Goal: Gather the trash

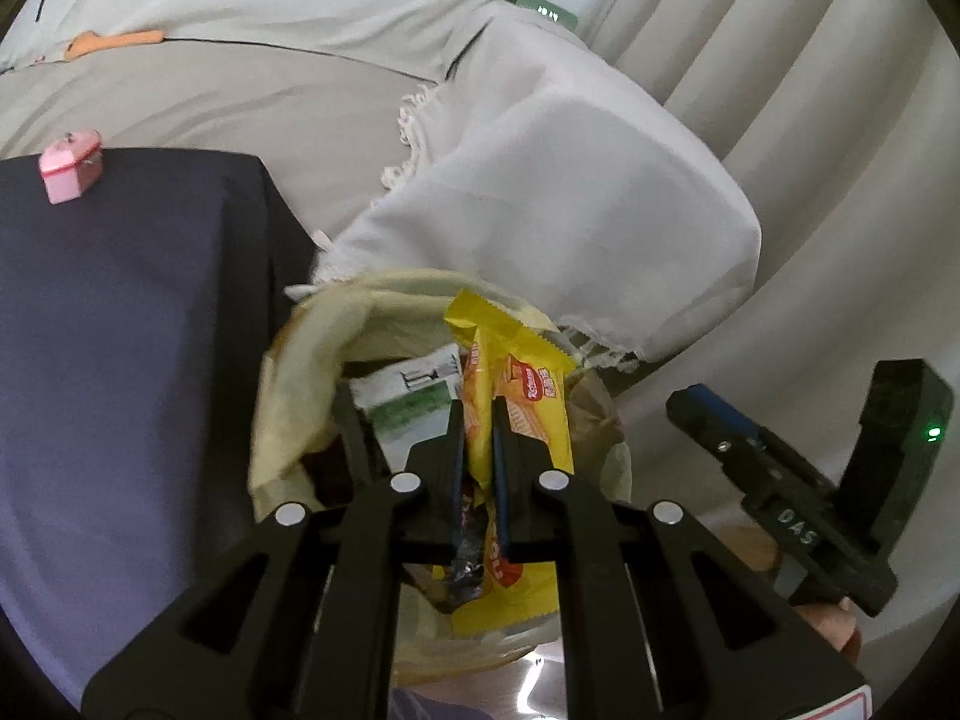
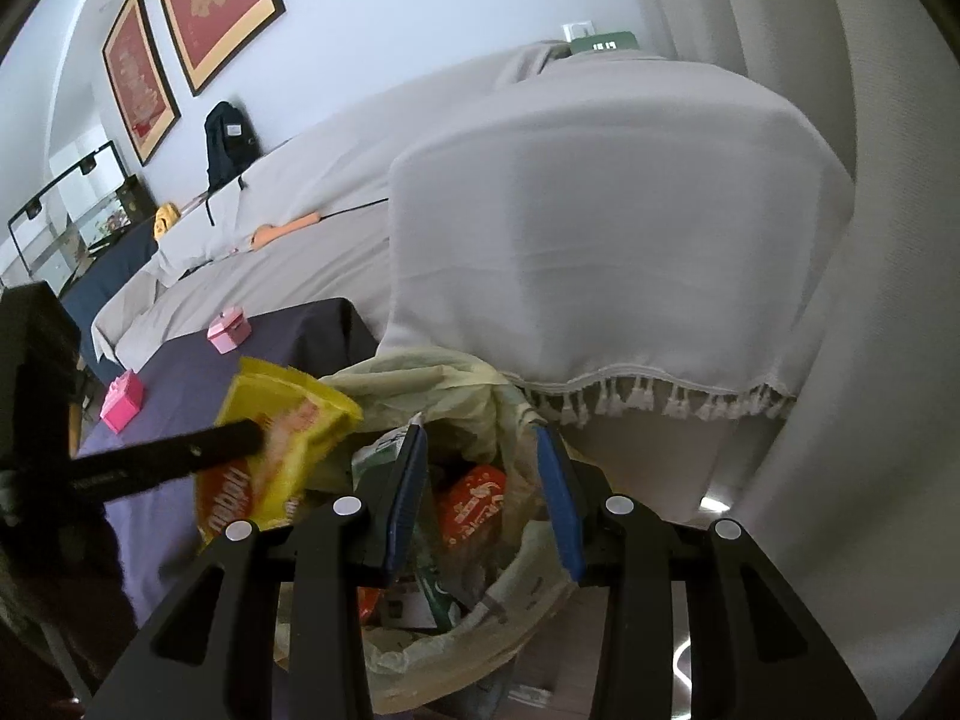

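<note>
Currently the left gripper [image 1: 477, 420] clamps a yellow wrapper [image 1: 528, 396] directly over the lined bin [image 2: 420, 654]; release pending. Right gripper [image 2: 480, 486] open, empty, above binned trash.

The left gripper [image 1: 478, 414] pinches a yellow wrapper [image 1: 516, 396] between its jaws. A lined bin [image 1: 288, 396] sits just beyond them.

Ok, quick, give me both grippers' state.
Left gripper: shut on the yellow snack wrapper, above the bin.
Right gripper: open, nothing between its fingers.
</note>
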Tool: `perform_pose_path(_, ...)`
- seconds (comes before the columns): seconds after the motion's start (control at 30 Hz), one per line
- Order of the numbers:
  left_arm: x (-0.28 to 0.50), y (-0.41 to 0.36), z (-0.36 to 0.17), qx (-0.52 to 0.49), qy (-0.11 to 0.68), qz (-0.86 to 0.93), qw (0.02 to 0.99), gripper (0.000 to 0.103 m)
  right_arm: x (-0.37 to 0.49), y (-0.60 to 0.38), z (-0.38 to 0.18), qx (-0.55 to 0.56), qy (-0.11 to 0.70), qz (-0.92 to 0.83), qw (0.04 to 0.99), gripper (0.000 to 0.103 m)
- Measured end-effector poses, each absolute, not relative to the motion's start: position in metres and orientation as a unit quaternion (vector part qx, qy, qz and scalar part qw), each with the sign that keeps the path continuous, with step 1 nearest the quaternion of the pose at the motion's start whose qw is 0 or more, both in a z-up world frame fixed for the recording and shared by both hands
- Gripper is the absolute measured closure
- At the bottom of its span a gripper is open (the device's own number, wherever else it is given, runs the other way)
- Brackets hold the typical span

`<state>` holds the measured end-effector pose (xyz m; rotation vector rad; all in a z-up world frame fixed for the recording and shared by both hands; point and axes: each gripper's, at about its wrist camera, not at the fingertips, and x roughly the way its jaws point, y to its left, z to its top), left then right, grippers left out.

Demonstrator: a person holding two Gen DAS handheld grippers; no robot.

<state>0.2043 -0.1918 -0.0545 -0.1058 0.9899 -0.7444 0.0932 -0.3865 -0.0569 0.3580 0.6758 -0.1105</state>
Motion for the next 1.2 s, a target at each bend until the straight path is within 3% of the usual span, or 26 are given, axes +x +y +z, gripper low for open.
perform_pose_path(0.03,0.204,-0.195,-0.058,-0.047,0.466,-0.347,0.812,0.093,0.092,-0.387,-0.057,0.174,0.329,-0.057,0.926,0.066)
perform_pose_path(0.17,0.201,-0.195,-0.065,-0.038,0.463,-0.331,0.821,0.069,0.087,-0.389,-0.058,0.176,0.331,-0.06,0.925,0.066)
perform_pose_path(0.33,0.189,-0.168,-0.048,-0.029,0.424,-0.303,0.853,0.047,0.078,-0.379,-0.052,0.171,0.325,-0.06,0.928,0.066)
perform_pose_path(0.4,0.175,-0.151,-0.037,-0.017,0.404,-0.282,0.87,0.027,0.073,-0.371,-0.047,0.169,0.321,-0.056,0.93,0.066)
perform_pose_path(0.47,0.157,-0.135,-0.027,0.0,0.386,-0.258,0.886,0.018,0.065,-0.359,-0.041,0.17,0.315,-0.048,0.932,0.066)
perform_pose_path(0.53,0.132,-0.113,-0.016,0.017,0.373,-0.235,0.897,0.015,0.056,-0.346,-0.035,0.172,0.311,-0.035,0.934,0.065)
perform_pose_path(0.6,0.107,-0.09,-0.005,0.027,0.363,-0.215,0.906,0.014,0.046,-0.331,-0.03,0.17,0.309,-0.026,0.935,0.056)
perform_pose_path(0.87,0.016,-0.029,0.033,0.042,0.286,-0.157,0.944,0.012,-0.007,-0.253,-0.01,0.116,0.309,0.018,0.944,0.056)
perform_pose_path(1.2,-0.018,-0.007,0.039,0.059,0.271,-0.073,0.958,0.012,-0.047,-0.208,-0.009,0.095,0.312,0.056,0.944,0.056)
